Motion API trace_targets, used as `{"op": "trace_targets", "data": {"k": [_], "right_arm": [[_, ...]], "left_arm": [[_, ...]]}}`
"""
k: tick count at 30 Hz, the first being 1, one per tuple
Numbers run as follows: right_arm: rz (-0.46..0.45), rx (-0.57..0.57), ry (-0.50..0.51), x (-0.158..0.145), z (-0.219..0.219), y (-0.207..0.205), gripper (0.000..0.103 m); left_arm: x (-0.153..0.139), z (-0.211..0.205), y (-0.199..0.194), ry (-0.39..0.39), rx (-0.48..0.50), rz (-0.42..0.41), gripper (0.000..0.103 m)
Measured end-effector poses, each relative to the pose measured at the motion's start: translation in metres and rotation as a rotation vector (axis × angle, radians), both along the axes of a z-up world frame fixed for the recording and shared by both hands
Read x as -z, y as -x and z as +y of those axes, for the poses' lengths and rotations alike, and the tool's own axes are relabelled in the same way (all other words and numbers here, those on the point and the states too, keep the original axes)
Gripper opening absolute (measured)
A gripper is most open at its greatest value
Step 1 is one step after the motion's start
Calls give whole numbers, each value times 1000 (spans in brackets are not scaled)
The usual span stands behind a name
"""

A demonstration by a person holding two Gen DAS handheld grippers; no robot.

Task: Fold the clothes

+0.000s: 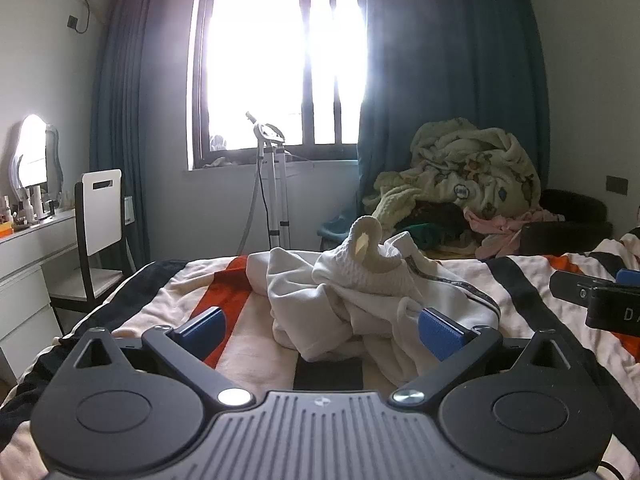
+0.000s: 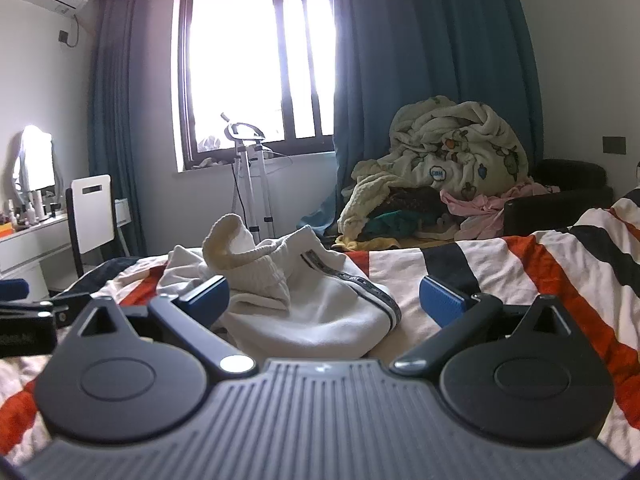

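Both hand-held grippers hover low over the bed [image 1: 520, 280], and neither is grasping anything: the left hand-held gripper [image 1: 322, 330] stands spread wide, the right hand-held gripper [image 2: 324, 300] likewise released. Between them lies the crumpled white garment [image 1: 360, 300], heaped on the striped blanket [image 2: 520, 264], with a ribbed knit piece [image 1: 368, 264] perched on top and a dark trim stripe [image 2: 360, 284] running along one edge.

The risk, as it looks: a pinch into this heap catches several layers at once, or drags the knit piece along, so the fold starts crooked. A pad could also snag the blanket underneath.

No containers show; the pile of bedding [image 2: 452, 152] beyond is loose.
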State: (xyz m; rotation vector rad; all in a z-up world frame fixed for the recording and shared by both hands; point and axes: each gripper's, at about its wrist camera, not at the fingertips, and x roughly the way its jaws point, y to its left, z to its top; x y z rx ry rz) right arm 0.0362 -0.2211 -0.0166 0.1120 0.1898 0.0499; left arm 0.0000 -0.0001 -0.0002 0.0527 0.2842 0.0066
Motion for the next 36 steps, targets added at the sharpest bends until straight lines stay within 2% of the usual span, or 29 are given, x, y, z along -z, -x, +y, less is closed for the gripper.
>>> {"op": "trace_targets", "data": {"k": [14,36], "right_arm": [[-4,-4,-19,10,1,-5,103],[5,-3,23,5,6,-1,103]], "left_arm": [[6,-3,-1,-30,5,5,103],[5,-2,0,-16,18,6,103]]}}
